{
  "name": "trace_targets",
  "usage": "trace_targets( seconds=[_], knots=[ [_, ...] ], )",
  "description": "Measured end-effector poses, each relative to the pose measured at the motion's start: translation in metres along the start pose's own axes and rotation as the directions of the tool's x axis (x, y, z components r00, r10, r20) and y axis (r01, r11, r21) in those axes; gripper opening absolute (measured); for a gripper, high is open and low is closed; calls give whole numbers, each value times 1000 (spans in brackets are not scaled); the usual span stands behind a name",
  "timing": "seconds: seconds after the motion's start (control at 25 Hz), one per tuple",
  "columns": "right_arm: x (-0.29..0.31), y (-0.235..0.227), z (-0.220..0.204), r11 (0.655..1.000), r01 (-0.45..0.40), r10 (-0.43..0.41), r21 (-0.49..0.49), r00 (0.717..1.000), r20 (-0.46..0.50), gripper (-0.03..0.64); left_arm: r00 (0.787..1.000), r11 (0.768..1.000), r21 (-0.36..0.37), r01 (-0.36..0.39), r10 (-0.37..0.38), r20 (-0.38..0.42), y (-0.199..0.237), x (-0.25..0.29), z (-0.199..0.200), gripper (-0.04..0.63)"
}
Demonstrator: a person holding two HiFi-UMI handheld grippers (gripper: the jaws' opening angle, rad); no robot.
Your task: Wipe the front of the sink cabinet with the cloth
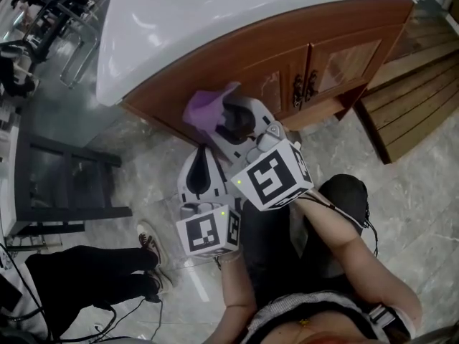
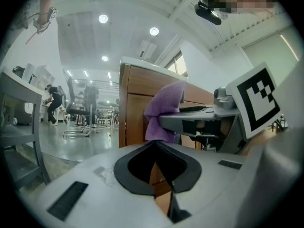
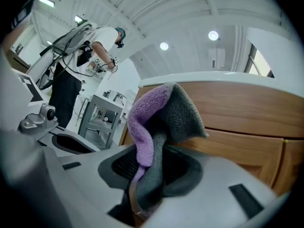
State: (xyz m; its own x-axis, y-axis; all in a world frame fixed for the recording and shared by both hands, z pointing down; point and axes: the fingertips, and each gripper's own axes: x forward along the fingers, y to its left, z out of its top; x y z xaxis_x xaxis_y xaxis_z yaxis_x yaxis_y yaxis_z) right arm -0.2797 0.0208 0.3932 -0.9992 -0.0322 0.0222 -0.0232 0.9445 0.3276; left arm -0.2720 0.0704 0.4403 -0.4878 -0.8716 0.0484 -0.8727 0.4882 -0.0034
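Cloth [image 1: 206,108], purple on 1 face and grey on the other, is pinched in the right gripper [image 1: 231,124]. Its fingers are closed on a bunched fold low down, and the rest stands up loose above them. The cloth is held up by the wooden front of the sink cabinet [image 1: 244,56], toward the end at the head view's left and well away from the 2 door handles [image 1: 305,88]. Whether it touches the wood I cannot tell. The left gripper [image 1: 204,156] hangs just beside the right one, its fingers closed together on nothing. The cloth looks light, soft and floppy, so it should drape and fold rather than push. A hold close to the bunch, with a broad flap free, seems best for pressing flat; a loose corner could slip out under drag.
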Motion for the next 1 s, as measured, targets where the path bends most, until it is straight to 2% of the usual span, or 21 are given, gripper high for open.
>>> trace_targets(
  seconds=[0.6,1.0],
  knots=[
    [-30,-48,-14,996,68,-66,51,997,-38,172,999,999,-18,44,-44,-5,-21,12,-10,6],
    [-55,-80,-28,986,146,-140,74,987,-84,173,998,997,-24,67,-67,-7,-31,14,-16,6]
  ],
)
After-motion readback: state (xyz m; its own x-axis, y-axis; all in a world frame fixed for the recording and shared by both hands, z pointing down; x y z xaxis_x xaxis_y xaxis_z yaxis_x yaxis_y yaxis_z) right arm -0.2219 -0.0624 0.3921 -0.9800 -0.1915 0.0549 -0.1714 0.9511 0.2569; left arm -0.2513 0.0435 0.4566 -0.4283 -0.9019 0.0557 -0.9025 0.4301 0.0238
